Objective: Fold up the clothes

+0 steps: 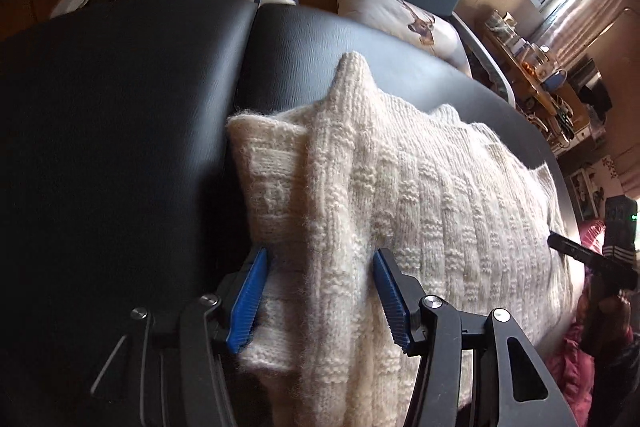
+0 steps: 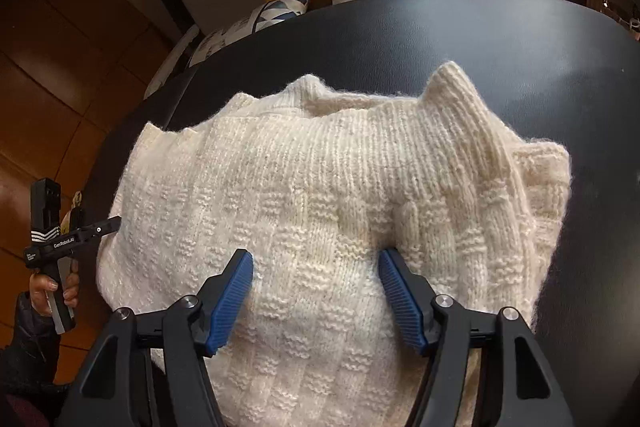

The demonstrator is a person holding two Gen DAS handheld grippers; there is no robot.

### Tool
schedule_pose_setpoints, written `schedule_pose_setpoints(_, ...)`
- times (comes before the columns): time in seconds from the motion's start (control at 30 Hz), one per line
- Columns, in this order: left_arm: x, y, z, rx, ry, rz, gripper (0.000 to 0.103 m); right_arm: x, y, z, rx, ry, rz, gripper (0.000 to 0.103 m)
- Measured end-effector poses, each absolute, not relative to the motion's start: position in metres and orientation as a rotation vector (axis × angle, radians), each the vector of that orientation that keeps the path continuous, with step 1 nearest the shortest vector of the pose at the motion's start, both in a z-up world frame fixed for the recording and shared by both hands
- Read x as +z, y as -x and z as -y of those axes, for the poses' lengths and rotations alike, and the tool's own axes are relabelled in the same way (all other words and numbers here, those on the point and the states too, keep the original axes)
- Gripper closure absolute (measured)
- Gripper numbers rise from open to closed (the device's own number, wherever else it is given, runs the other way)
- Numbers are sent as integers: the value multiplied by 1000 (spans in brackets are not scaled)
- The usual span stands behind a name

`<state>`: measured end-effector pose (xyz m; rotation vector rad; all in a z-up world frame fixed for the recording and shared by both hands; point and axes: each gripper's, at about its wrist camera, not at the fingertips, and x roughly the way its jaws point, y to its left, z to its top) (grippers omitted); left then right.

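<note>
The cream knitted sweater (image 2: 320, 211) lies partly folded on the dark worktop (image 2: 520, 47), towards its near edge. Both the left hand-held gripper (image 1: 318, 301) and the right hand-held gripper (image 2: 316, 299) hover over it, jaws apart, holding nothing. Next, probably pinching an edge for another fold.

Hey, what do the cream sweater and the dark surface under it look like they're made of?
The cream knitted sweater looks like wool or a wool-like yarn: chunky ribs, basket-weave blocks and fuzzy fibres along its edges. The fibre itself cannot be told. The dark tabletop looks like smooth leather or vinyl padding, with a soft sheen and a seam in the left wrist view. It could be faux leather.
</note>
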<state>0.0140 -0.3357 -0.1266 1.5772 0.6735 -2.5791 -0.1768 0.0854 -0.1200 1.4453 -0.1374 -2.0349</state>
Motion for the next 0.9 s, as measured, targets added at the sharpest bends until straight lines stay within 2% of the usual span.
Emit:
schedule_pose_setpoints(0.07, -121, -40, 334, -2570, -1570, -676, 48, -113, 177, -91, -2041, -1422, 140, 36)
schedule_pose_setpoints(0.2, -79, -66, 324, -2694, -1333, -467, 48, -90, 203, -102, -2129, -1336, 235, 36)
schedule_pose_setpoints(0.3, -57, -47, 297, -2874, -1308, -350, 47, -92, 220, -104, -2213, -1368, 269, 36)
schedule_pose_setpoints(0.37, -56, -21, 268, -2959, -1357, -178, 47, -94, 227, -107, -2282, -1418, 226, 36)
schedule_pose_setpoints(0.43, -68, 9, 242, -2994, -1481, -83, 47, -98, 229, -115, -2316, -1434, 204, 36)
schedule_pose_setpoints(0.7, -112, 89, 193, -2928, -1791, -38, 47, -122, 244, -123, -2346, -1546, 58, 36)
schedule_pose_setpoints(0.73, -118, 98, 189, -2907, -1805, -46, 52, -123, 244, -122, -2346, -1546, 46, 36)
schedule_pose_setpoints(0.77, -121, 100, 188, -2901, -1794, -55, 63, -124, 243, -121, -2347, -1537, 36, 36)
schedule_pose_setpoints(0.8, -121, 99, 189, -2900, -1776, -62, 69, -125, 243, -120, -2349, -1529, 26, 50)
schedule_pose_setpoints(0.83, -121, 97, 190, -2899, -1759, -70, 81, -126, 242, -119, -2350, -1521, 16, 84)
schedule_pose_setpoints(0.87, -122, 95, 190, -2898, -1741, -77, 89, -126, 242, -118, -2352, -1512, 6, 90)
schedule_pose_setpoints(0.9, -121, 92, 191, -2901, -1713, -79, 90, -123, 240, -116, -2366, -1492, -21, 95)
